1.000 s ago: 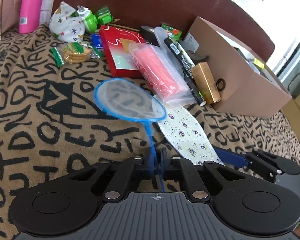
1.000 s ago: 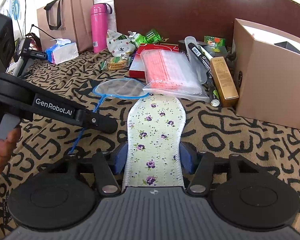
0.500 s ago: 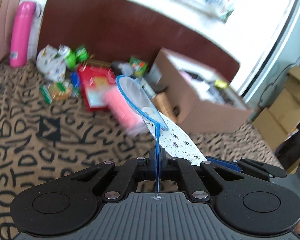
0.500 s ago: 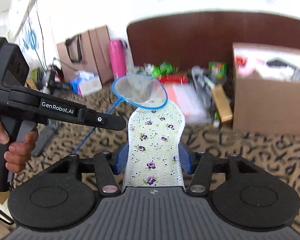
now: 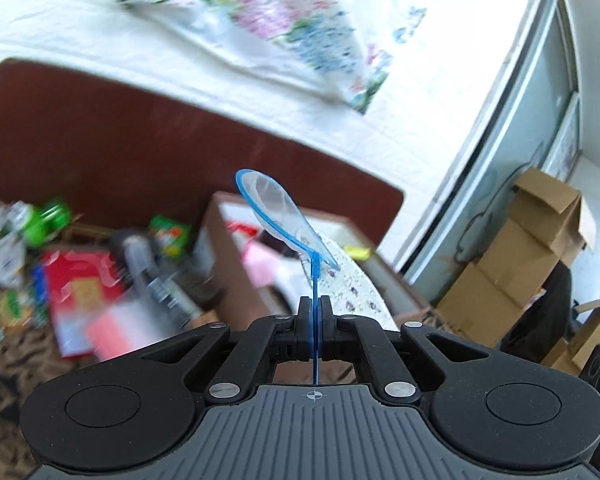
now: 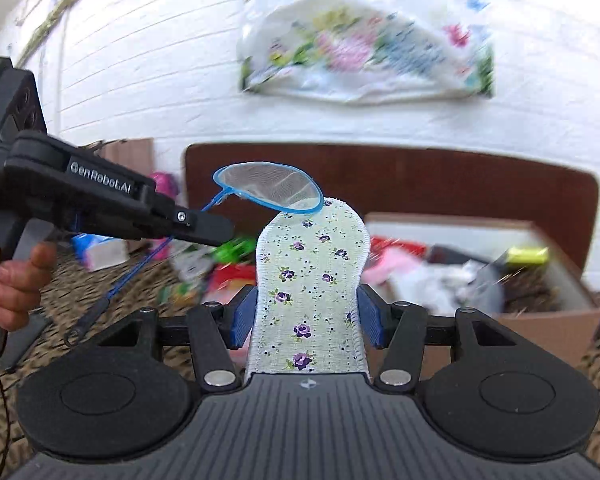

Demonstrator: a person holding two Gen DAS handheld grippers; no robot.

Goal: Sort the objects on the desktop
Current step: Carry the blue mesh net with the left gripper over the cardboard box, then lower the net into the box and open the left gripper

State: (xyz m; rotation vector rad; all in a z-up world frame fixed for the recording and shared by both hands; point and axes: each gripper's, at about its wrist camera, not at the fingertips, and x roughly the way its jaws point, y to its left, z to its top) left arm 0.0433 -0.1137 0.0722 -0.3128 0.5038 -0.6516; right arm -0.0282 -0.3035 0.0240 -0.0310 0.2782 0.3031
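I am carrying two things toward the cardboard box [image 6: 500,312] at the frame's right, my left gripper [image 5: 315,312] pinching the blue net scoop [image 5: 278,216] by its handle, my right gripper [image 6: 306,316] clamping the floral insole [image 6: 312,276], and next I judge each needs releasing above the box.

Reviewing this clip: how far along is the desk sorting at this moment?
Done: the open cardboard box already holds several items. In hand: the left gripper pinches the blue mesh hand net by its handle, and the right gripper grips the floral fabric insole; both are raised near the box. Left: the red booklet and blurred clutter beside the box.
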